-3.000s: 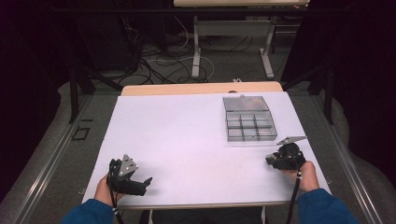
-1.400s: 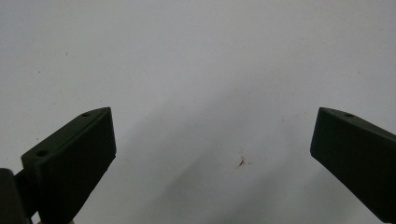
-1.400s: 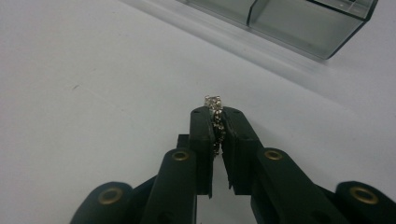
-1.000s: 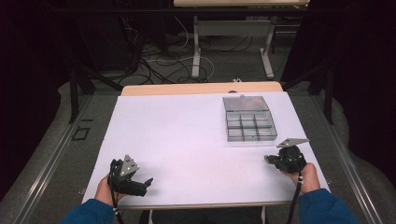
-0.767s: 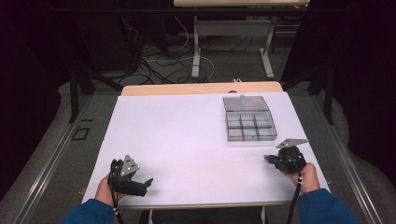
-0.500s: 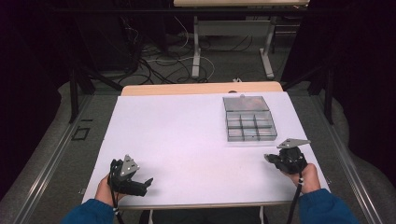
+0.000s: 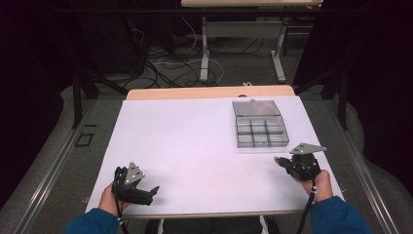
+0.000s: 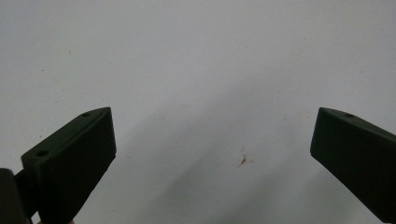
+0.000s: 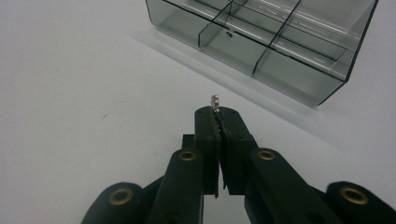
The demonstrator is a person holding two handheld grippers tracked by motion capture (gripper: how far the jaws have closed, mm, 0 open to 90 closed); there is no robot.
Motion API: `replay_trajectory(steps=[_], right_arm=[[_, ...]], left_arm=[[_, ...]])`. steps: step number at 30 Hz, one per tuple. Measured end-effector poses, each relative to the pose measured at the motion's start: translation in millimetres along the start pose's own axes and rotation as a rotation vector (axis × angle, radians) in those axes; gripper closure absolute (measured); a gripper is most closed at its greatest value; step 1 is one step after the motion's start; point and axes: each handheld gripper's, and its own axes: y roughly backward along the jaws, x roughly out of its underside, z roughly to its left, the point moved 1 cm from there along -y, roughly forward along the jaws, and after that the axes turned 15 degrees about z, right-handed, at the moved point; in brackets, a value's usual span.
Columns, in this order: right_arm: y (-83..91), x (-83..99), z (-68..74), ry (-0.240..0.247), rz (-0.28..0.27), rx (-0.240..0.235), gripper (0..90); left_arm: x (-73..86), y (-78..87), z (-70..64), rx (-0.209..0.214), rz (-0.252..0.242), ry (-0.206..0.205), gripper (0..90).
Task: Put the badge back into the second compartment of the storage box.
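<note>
Metal part [image 9: 215, 101], tiny and silvery, sticks up from the pinched tips of the right gripper [image 9: 217, 112] at the centre of the right gripper view, its jaws pressed tight on it. Just beyond, in the upper right of that frame, stands the clear compartment box [image 9: 299, 84]; one small item [image 9: 229, 33] lies in a near cell, and the other cells' contents are hard to tell. In the high view the box [image 7: 260, 127] sits right of centre on the white table [image 7: 195, 141], its lid open toward the top, with the right gripper [image 7: 281, 162] below it at lower right. At lower left the left gripper [image 7: 151, 191] rests near the table edge, its jaws spread wide over bare surface.
</note>
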Motion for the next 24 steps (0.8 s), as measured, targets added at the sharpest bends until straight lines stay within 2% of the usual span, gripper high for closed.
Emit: replay_trajectory(steps=[7, 21, 22, 24], right_arm=[[0.9, -1.8, -0.8, 0.003, -0.006, -0.007, 87.2], [-0.6, -11.1, -0.5, 0.003, -0.024, 0.010, 87.2], [-0.7, -11.7, -1.6, 0.015, -0.027, 0.004, 87.2], [-1.2, -12.8, -1.2, 0.003, -0.025, 0.009, 87.2]], left_arm=[[0.7, -0.2, 0.2, -0.002, -0.004, 0.002, 0.3], [0.8, 0.0, 0.2, -0.008, -0.008, 0.006, 0.3], [0.8, 0.2, 0.0, -0.009, -0.005, 0.005, 0.3], [0.7, 0.1, 0.0, -0.010, -0.005, 0.005, 0.3]])
